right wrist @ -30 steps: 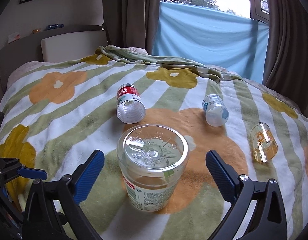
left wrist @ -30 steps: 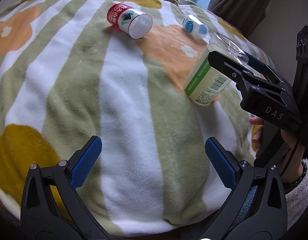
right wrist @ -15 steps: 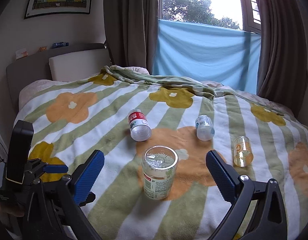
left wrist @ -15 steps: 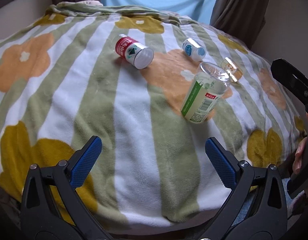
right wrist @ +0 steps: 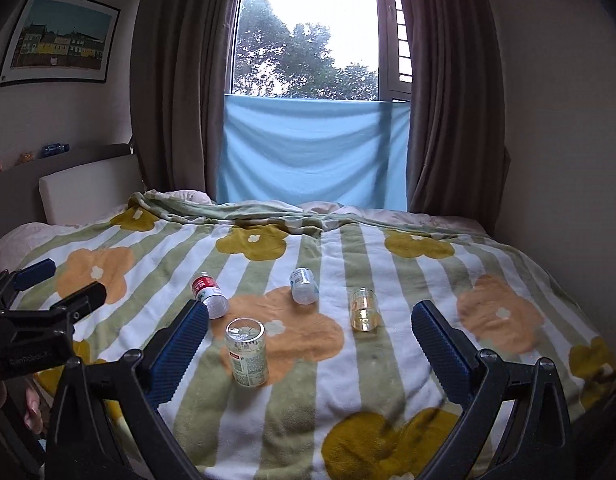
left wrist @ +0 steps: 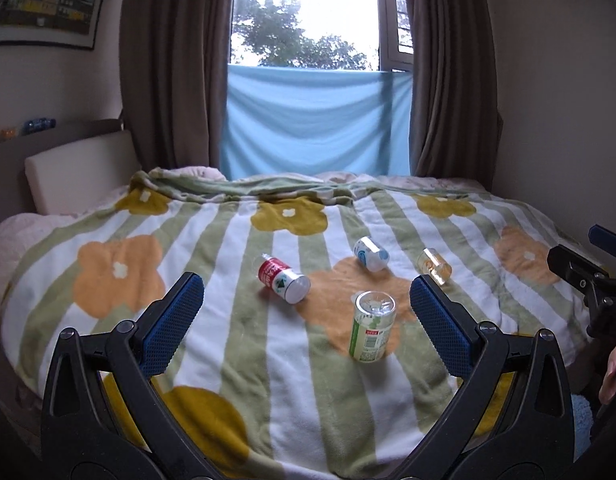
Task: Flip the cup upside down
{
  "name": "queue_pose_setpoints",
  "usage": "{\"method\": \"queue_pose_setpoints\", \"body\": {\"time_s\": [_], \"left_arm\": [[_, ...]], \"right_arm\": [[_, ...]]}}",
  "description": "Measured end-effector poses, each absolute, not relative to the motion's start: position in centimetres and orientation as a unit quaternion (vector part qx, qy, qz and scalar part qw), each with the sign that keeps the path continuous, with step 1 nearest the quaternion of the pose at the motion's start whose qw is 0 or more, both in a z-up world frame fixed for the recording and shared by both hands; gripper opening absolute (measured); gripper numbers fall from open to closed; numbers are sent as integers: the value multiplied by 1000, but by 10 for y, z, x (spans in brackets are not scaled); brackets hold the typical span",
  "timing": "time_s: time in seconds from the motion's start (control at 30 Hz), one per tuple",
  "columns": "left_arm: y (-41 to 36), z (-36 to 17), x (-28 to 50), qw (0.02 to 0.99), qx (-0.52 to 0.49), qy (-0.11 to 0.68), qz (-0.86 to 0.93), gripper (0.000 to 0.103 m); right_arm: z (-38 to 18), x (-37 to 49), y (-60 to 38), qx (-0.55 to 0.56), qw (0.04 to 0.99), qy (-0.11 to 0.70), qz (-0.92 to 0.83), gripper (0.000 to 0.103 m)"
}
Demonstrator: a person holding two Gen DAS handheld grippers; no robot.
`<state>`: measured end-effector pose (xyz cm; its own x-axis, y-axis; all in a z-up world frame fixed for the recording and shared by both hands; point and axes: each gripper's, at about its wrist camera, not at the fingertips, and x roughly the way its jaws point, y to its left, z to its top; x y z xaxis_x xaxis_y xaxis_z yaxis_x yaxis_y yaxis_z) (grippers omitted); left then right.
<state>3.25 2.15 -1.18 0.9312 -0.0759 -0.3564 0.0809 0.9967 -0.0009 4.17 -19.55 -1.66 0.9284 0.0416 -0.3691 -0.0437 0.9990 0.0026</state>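
We see the cup (left wrist: 371, 326) standing base-up on the blanket (left wrist: 248, 360). Only our right view shows the picture (right wrist: 56, 38) whole. Both the left gripper (left wrist: 308, 320) and right gripper (right wrist: 308, 340) gape empty, pulled farther back than a second ago.

Daylit window (right wrist: 308, 32), brown curtains (right wrist: 180, 80) (blue cloth (right wrist: 311, 152) below), framed picture (right wrist: 56, 38), flower-patterned bed (right wrist: 387, 380)

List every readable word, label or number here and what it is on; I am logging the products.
"D": right gripper body; rest cut off.
Left gripper body: faint lettering, unreadable.
Green-label cup, red-label cup, blue-label cup: print too small.
Amber cup: none readable.
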Motion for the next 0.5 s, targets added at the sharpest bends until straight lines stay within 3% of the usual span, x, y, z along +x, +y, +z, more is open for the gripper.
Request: {"method": "queue_pose_setpoints", "body": {"time_s": [0.5], "left_arm": [[16,-8,0,989,14,144,-34,103]], "right_arm": [[-15,9,-206,1,990,139,-14,102]]}}
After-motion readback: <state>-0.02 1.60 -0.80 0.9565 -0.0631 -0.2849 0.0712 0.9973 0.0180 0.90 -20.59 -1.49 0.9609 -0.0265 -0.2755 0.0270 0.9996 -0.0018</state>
